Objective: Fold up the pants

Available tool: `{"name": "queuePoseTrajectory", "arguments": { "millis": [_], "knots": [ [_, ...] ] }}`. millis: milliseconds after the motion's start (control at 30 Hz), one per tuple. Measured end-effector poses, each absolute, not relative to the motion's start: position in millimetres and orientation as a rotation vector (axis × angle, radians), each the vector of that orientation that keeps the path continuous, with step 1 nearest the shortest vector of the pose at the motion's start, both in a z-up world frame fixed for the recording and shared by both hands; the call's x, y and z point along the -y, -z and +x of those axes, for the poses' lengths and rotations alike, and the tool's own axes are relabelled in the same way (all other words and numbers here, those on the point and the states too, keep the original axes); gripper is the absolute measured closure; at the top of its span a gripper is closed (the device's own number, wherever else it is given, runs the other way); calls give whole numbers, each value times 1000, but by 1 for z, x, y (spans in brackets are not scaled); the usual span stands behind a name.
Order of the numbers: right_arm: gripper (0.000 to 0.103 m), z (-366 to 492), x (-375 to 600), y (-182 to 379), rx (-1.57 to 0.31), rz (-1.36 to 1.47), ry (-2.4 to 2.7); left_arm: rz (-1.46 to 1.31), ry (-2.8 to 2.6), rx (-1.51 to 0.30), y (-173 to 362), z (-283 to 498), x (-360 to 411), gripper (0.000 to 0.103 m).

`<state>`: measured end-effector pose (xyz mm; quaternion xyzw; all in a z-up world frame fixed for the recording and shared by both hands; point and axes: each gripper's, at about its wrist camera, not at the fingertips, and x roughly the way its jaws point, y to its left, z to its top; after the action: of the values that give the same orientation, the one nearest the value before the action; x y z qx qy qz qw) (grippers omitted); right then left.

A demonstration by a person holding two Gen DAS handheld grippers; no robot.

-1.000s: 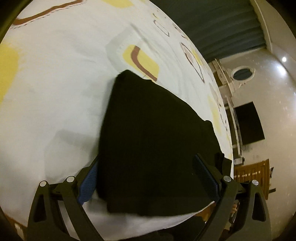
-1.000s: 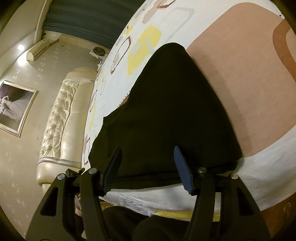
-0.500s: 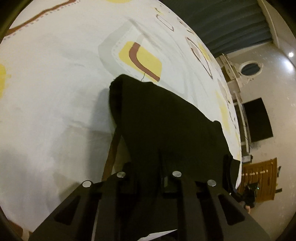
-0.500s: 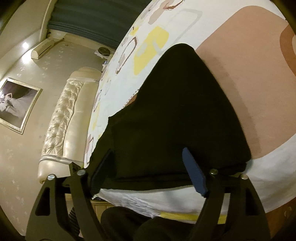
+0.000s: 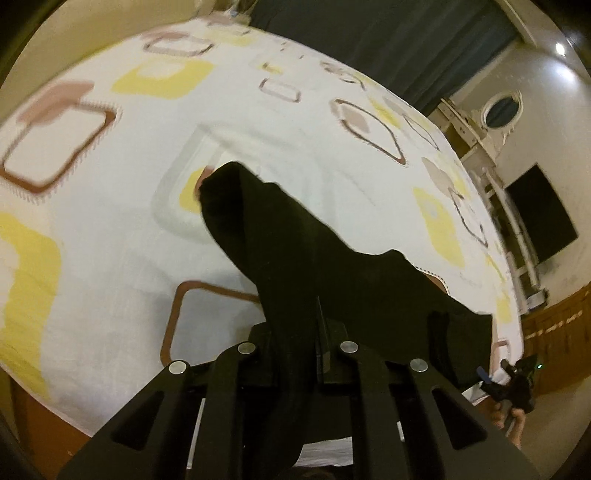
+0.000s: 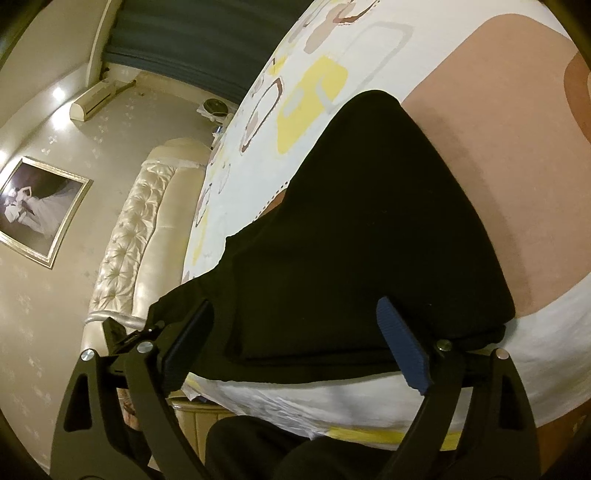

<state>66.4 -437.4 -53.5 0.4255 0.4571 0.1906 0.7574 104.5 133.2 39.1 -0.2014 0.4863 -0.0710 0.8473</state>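
Observation:
Black pants (image 5: 332,266) lie folded on a bed with a white patterned cover (image 5: 110,258). My left gripper (image 5: 318,325) is shut on their near edge and holds that part raised, so the cloth hangs from the jaws and hides the fingertips. In the right wrist view the pants (image 6: 369,221) lie flat under my right gripper (image 6: 295,339). Its jaws are opening wide, with the near hem between the blue pads (image 6: 402,347), which do not press on it. The right gripper (image 5: 517,376) also shows in the left wrist view, held in a hand at the lower right.
The bed's near edge (image 6: 332,406) runs just below both grippers. A padded cream headboard (image 6: 140,240) and a framed picture (image 6: 37,206) stand to the left. A dark curtain (image 5: 369,33) and a wall screen (image 5: 539,214) lie beyond. A dark-clothed leg (image 6: 277,450) is at the bottom.
My left gripper went from wide open to shut on the pants' edge, then rose and lifted the cloth off the bed. The right gripper's jaws spread wider while it stayed in place.

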Motion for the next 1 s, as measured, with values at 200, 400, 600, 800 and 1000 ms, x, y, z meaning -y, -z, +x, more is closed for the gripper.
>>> {"name": "queuePoseTrajectory", "arguments": {
  "millis": [200, 400, 600, 800, 1000],
  "knots": [
    [13, 66, 439, 54, -994, 931, -417, -279, 141, -982, -72, 100, -75, 91],
    [13, 64, 439, 55, -990, 934, -420, -178, 147, -954, -90, 99, -22, 91],
    [13, 63, 438, 55, -987, 940, -420, -109, 147, -959, -89, 104, 30, 91],
    [13, 61, 438, 55, -978, 946, -418, -32, 105, -961, -80, 108, 75, 91],
    [13, 57, 439, 57, -972, 956, -419, 55, 82, -971, -59, 109, 122, 91]
  ]
}}
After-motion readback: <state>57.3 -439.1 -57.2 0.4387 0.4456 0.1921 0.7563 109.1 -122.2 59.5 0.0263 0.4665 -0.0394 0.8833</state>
